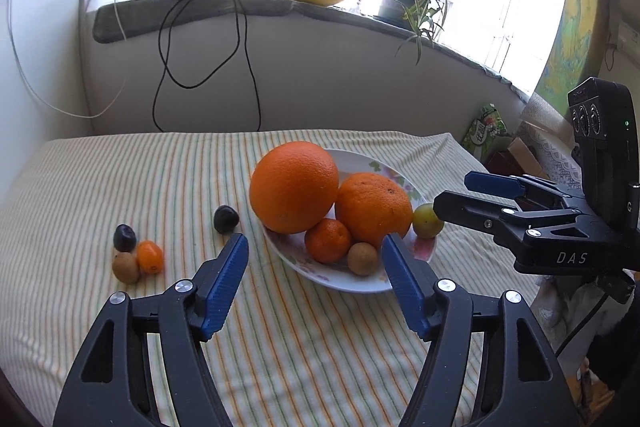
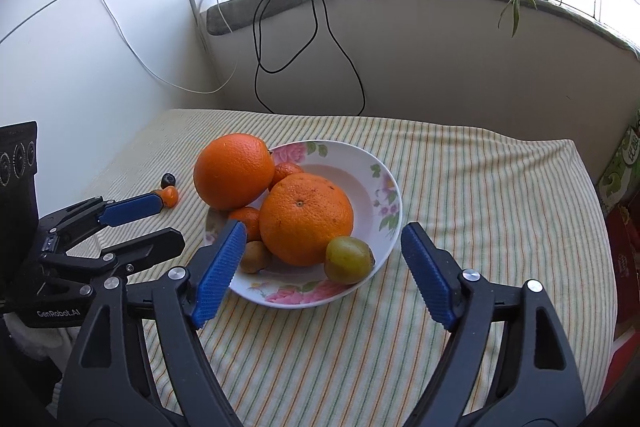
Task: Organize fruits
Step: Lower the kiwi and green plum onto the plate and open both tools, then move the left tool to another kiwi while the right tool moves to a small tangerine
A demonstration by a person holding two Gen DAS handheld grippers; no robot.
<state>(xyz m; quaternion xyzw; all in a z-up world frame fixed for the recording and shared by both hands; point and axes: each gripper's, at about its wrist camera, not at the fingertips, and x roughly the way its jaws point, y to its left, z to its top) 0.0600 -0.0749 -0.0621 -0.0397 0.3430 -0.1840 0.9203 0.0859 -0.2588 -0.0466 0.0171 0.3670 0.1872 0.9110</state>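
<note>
Left claw (image 1: 316, 247): jaws apart, nothing between them; hangs over the striped cloth (image 1: 320, 347) just short of the plate's near rim.
Right claw (image 2: 324, 239): jaws wide, empty; faces the plate (image 2: 372, 163) from its near side.
Plate contents: two large oranges (image 1: 294, 187), two small ones, a brown fruit, a green plum (image 2: 349, 259).
Loose fruit (image 1: 138, 255): four pieces on the cloth, left of the plate, well apart from it except one dark fruit (image 1: 226, 219) near the rim.
Bearing: loose fruit lies left and ahead of the left claw.
Nearer claw: left, by judgement.
Long axis: none of note; the pieces are roundish.
</note>
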